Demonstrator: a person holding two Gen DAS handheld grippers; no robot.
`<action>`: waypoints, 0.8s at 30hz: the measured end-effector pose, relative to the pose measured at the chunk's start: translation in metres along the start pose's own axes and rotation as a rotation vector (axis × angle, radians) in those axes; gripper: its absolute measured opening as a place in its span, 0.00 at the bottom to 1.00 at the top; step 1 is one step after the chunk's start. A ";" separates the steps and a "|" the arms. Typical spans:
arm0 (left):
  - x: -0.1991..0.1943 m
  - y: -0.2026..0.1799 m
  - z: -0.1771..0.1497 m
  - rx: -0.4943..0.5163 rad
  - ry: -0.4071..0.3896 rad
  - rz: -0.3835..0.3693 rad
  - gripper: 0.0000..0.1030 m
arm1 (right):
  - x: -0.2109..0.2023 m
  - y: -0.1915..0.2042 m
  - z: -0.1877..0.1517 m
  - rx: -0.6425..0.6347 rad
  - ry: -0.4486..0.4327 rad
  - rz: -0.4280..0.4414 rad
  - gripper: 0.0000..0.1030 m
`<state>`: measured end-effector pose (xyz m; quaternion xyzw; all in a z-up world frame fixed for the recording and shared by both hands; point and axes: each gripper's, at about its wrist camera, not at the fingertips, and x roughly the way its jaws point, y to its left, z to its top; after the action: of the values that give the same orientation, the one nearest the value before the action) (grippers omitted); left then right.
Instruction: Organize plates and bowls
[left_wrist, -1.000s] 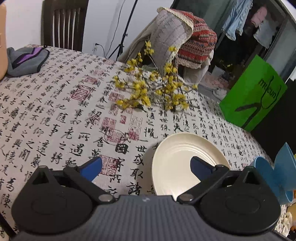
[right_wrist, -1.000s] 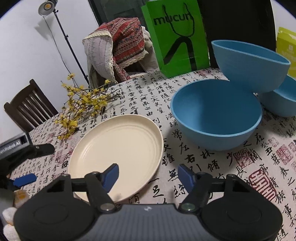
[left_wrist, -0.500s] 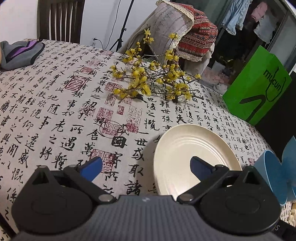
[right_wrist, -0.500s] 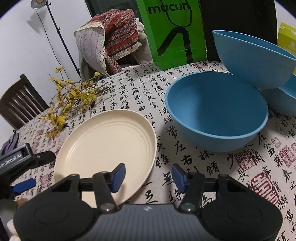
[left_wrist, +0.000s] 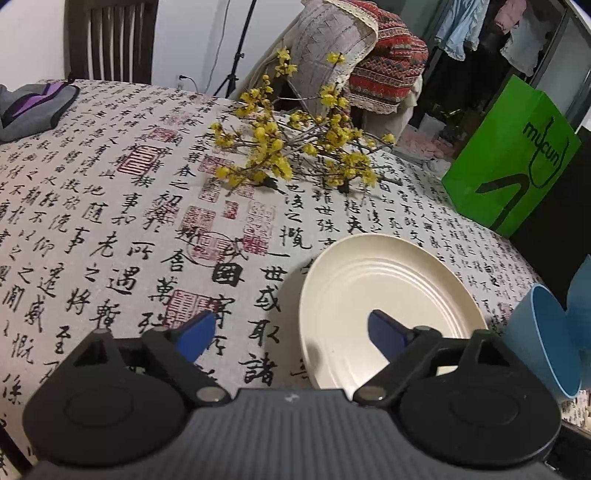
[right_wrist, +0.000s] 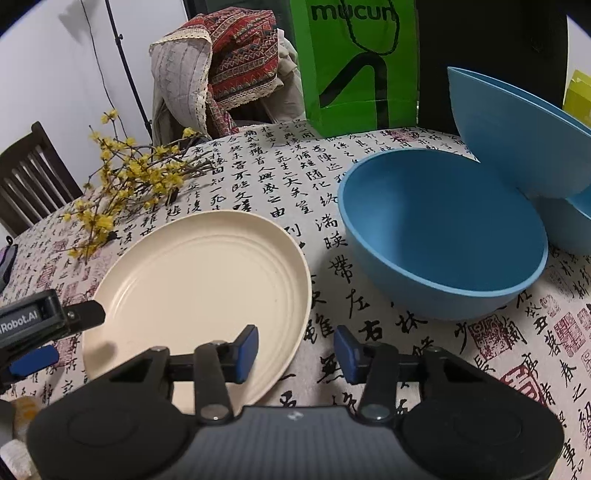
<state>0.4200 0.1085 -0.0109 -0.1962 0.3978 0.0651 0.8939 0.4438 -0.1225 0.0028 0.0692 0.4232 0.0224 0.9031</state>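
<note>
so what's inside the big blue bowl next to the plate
Nothing shows inside the blue bowl: its inner wall and bottom look bare. The near inner wall is hidden by its own rim. A tilted blue bowl leans beside it.

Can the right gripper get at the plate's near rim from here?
Probably yes. The right gripper, jaws closing, hangs over the cream plate's near edge with nothing between. The blue bowl sits apart, to the side.

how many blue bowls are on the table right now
3. One upright blue bowl sits right of the cream plate. A tilted bowl leans behind it, resting in a third bowl at the right edge. More may lie out of frame.
</note>
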 end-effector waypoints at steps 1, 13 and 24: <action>0.001 0.000 0.000 0.001 0.005 -0.004 0.82 | 0.001 0.001 0.000 -0.003 0.002 -0.001 0.42; 0.011 0.000 -0.003 0.007 0.046 -0.026 0.45 | 0.012 -0.004 -0.001 0.008 0.017 0.017 0.28; 0.016 -0.005 -0.007 0.047 0.065 -0.052 0.19 | 0.012 0.001 -0.002 -0.029 0.004 0.042 0.16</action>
<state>0.4274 0.1002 -0.0249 -0.1873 0.4226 0.0261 0.8864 0.4495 -0.1196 -0.0074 0.0648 0.4230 0.0477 0.9026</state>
